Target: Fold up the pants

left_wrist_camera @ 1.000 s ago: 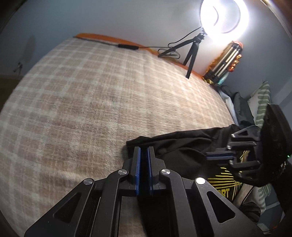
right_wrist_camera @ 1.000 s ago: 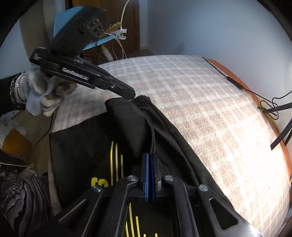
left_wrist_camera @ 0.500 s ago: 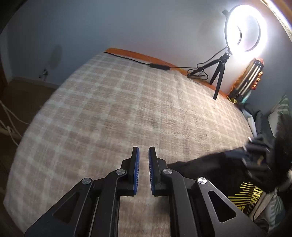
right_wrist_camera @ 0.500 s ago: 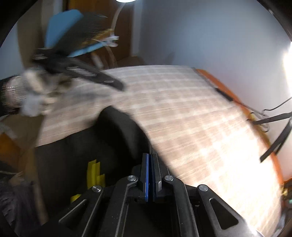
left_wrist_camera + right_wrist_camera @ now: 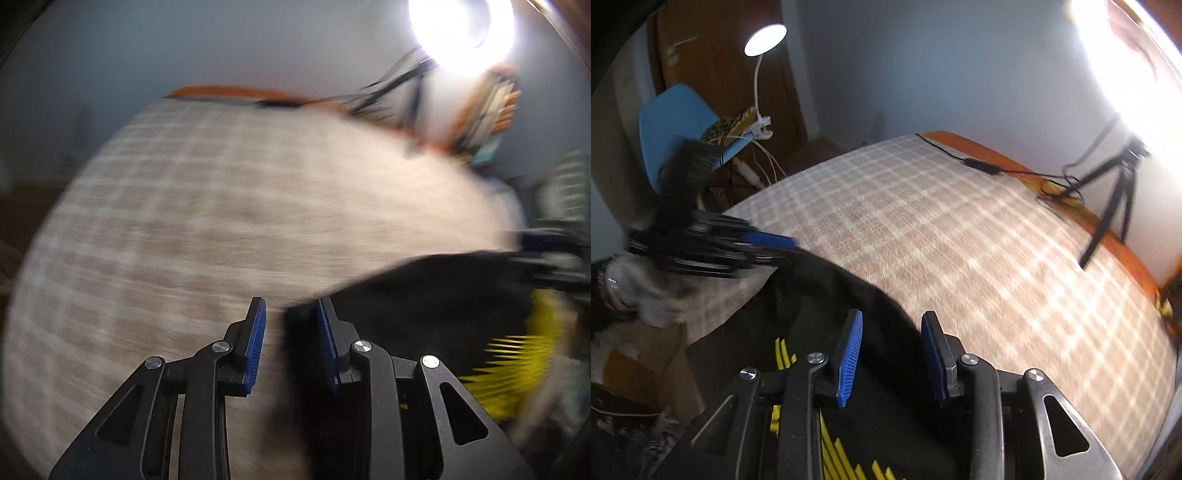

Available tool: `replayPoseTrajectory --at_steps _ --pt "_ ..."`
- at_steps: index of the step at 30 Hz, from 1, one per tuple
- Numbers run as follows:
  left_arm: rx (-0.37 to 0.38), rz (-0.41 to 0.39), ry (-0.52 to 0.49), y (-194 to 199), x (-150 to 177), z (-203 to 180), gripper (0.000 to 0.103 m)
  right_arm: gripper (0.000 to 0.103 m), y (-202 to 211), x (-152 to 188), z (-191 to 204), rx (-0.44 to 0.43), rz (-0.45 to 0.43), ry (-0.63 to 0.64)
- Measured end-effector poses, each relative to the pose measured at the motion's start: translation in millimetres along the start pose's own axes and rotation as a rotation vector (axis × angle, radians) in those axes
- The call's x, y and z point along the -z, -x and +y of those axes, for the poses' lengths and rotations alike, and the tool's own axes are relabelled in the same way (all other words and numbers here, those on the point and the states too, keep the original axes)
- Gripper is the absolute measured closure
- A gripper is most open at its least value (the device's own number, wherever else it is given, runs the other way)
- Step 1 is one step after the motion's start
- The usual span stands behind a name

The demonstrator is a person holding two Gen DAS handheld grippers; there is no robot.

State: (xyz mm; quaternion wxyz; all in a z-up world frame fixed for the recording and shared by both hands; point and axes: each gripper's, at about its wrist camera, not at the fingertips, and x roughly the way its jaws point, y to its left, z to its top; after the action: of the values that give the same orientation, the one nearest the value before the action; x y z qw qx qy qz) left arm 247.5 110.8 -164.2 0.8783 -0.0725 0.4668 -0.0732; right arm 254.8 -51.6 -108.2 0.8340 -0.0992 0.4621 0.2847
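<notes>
1. Checked bedspread (image 5: 960, 258) covers the bed, with a ring light (image 5: 461, 29) glaring at the far side; your pants (image 5: 871, 413), black with yellow print, lie bunched at the near edge.
2. Your left gripper (image 5: 290, 332) has its jaws parted and empty, a black fabric edge just beside the right-hand finger; this view is blurred.
3. Your right gripper (image 5: 892, 350) is also spread wide over the cloth, gripping nothing.
4. Slow down, pick two matching points on one edge, and pinch a single layer before spreading.
</notes>
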Motion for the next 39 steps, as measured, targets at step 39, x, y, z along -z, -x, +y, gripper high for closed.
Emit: replayPoseTrajectory --at_steps 39 --pt "0.342 -0.057 0.441 79.7 148.7 -16.9 0.090 0.043 22.9 12.8 89.1 -0.103 0.152 -0.309"
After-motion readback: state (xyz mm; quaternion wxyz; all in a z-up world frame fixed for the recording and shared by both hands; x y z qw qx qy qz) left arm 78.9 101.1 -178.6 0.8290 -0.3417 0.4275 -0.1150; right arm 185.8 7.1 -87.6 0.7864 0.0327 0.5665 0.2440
